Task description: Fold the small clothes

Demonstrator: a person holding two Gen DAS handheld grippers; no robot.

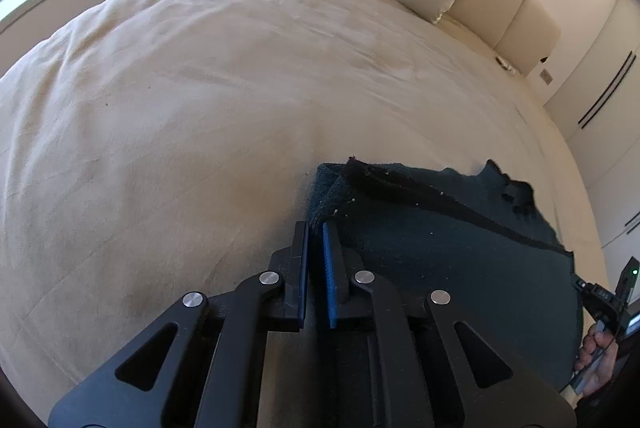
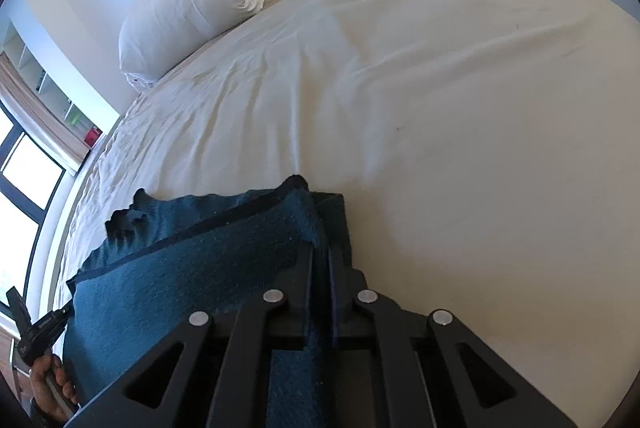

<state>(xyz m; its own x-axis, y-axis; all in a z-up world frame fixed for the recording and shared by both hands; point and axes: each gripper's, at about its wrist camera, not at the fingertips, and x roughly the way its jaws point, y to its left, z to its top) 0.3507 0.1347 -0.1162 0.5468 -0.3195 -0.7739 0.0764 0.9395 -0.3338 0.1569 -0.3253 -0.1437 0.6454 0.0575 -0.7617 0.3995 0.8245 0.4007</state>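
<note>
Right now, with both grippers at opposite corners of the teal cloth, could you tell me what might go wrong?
1. The left gripper shows a narrow gap with no teal cloth clearly between its pads, so that corner may slip free when lifted.
2. The right gripper clamps a bunched edge, so the fold may come out uneven.
3. The cloth's far edge is wavy and rumpled on the bed, so creases may get folded in.

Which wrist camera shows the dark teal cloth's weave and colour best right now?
The right wrist view: the dark teal cloth is lit, its knit texture clear, pinched in the right gripper. The left wrist view shows it shadowed, nearly black.
</note>
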